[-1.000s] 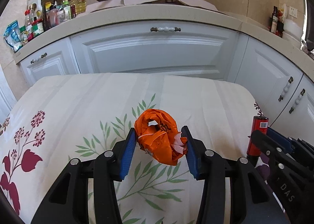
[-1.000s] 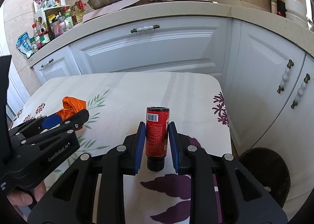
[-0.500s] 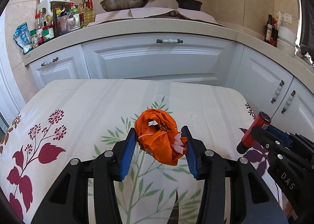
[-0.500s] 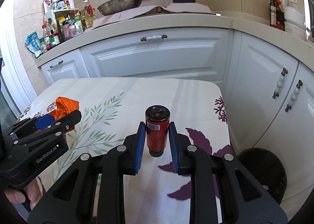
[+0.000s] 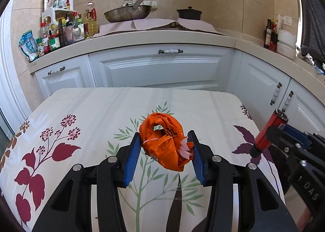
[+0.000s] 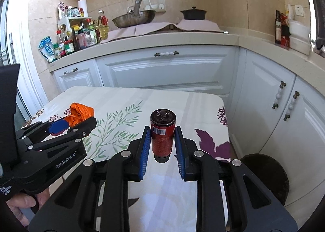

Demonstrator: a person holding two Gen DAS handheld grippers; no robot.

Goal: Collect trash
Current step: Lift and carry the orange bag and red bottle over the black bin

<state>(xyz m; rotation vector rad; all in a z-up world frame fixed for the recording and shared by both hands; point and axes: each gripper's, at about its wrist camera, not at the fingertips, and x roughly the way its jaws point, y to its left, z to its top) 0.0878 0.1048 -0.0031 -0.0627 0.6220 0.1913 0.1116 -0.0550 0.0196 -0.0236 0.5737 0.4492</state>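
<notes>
- The left gripper (image 5: 165, 149) is closed part-way on a crumpled orange plastic bag (image 5: 163, 140), which is pinched between the two blue pads and held clear of the table.
- A scrap of white and pink wrapping is seen tucked into the bag on the side of the right-hand pad.
- The right gripper (image 6: 162, 140) is closed narrowly on a small red bottle (image 6: 162, 136), which is clamped by its sides between the blue pads, its dark base turned up and its black cap hanging below.
- A barcode label is shown on the bottle just under its base.
- Each gripper is seen from the other's camera: the right one with its bottle at the right of the left gripper, the left one with its bag at the left of the right gripper.
- A hand (image 6: 22, 205) is seen under the left gripper's handle.
- Below both grippers a table (image 5: 101, 110) with a cream floral cloth is spread out.
- Beyond the table, white cabinets (image 5: 162, 69) are set under a beige counter.
- On the counter ahead, a wok (image 5: 128, 13) and a black pot (image 5: 189, 13) are stood, with bottles and jars (image 5: 61, 31) grouped far to the left.
- To the lower right of the right gripper, beside the table, a dark round object (image 6: 266, 175) is seen at floor level.
</notes>
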